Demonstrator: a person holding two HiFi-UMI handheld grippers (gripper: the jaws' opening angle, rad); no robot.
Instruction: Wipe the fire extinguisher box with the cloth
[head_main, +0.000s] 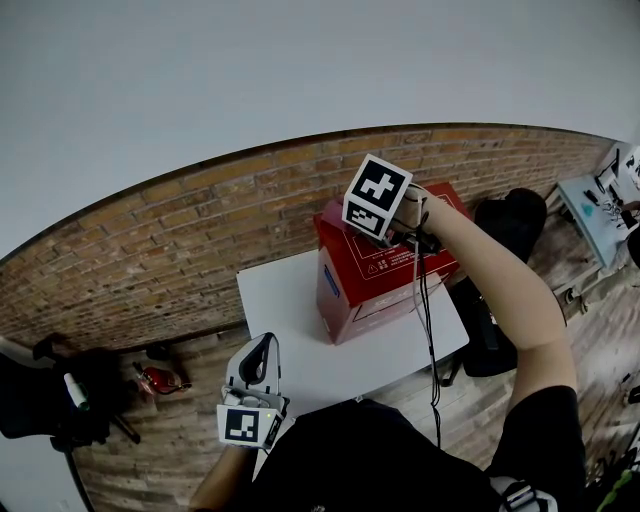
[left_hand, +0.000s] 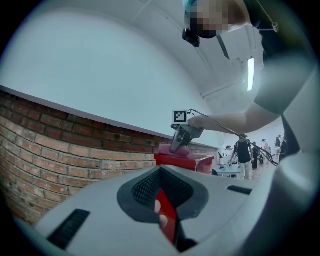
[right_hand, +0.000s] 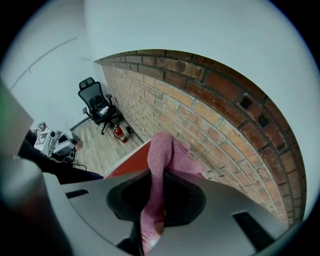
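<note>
The red fire extinguisher box (head_main: 375, 272) stands on the white table (head_main: 285, 300), toward its far right. My right gripper (head_main: 402, 232) is down on the box's top at the far side and is shut on a pink cloth (right_hand: 168, 155). The cloth drapes forward from the jaws onto the red top (right_hand: 129, 164). In the left gripper view the same cloth (left_hand: 175, 150) lies bunched under that gripper on the box (left_hand: 186, 161). My left gripper (head_main: 262, 349) hovers low at the table's front left corner, away from the box, its jaws shut with nothing in them.
A low brick wall (head_main: 180, 230) runs behind the table. A black bag (head_main: 508, 228) sits on the floor to the right of the table. A small red fire extinguisher (head_main: 160, 378) and a black office chair (right_hand: 97, 102) stand to the left. People stand far off (left_hand: 244, 155).
</note>
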